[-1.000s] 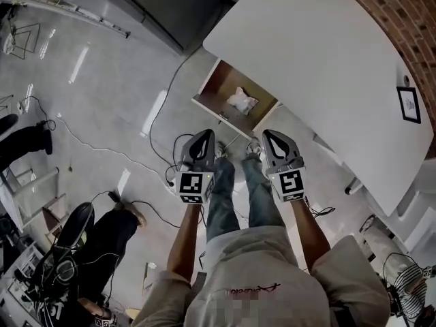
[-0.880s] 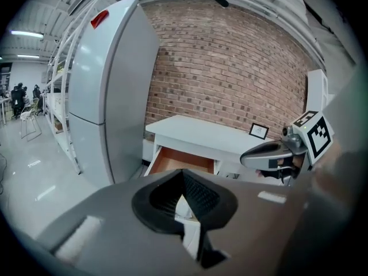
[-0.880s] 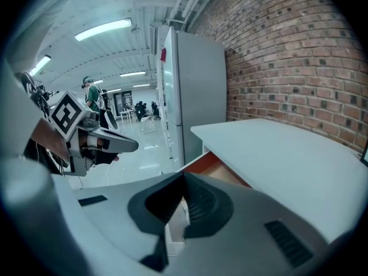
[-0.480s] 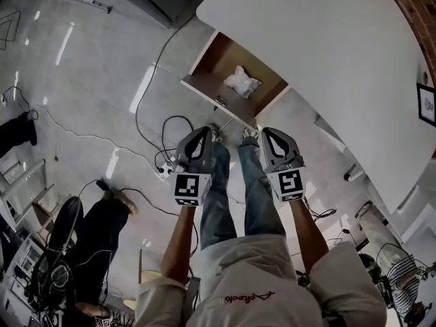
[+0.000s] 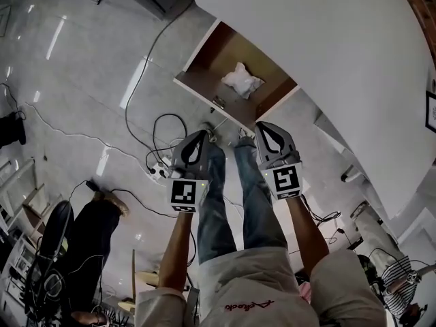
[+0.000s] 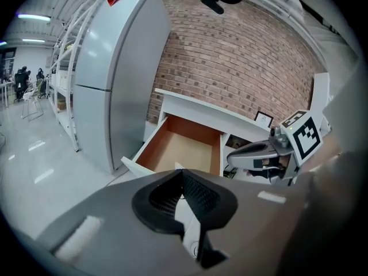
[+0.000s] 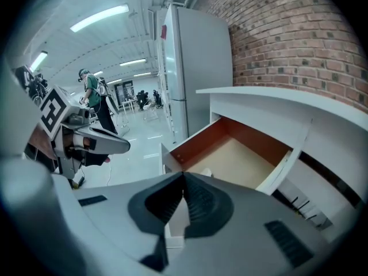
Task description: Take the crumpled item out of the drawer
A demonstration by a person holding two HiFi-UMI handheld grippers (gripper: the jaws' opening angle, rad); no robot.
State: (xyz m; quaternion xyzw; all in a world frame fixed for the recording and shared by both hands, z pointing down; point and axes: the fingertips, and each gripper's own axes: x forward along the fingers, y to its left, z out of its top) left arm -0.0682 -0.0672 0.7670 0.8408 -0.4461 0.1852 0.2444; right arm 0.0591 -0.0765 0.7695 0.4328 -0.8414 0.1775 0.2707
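Drawer has neared; crumpled item lies beyond right hand-held gripper.

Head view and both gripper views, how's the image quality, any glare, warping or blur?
Head view: light streaks glare on the glossy floor, the white crumpled item in the drawer reads sharp. Left gripper view: fisheye bows the brick wall, corners go black. Right gripper view: ceiling lights blow out, corners dark too.
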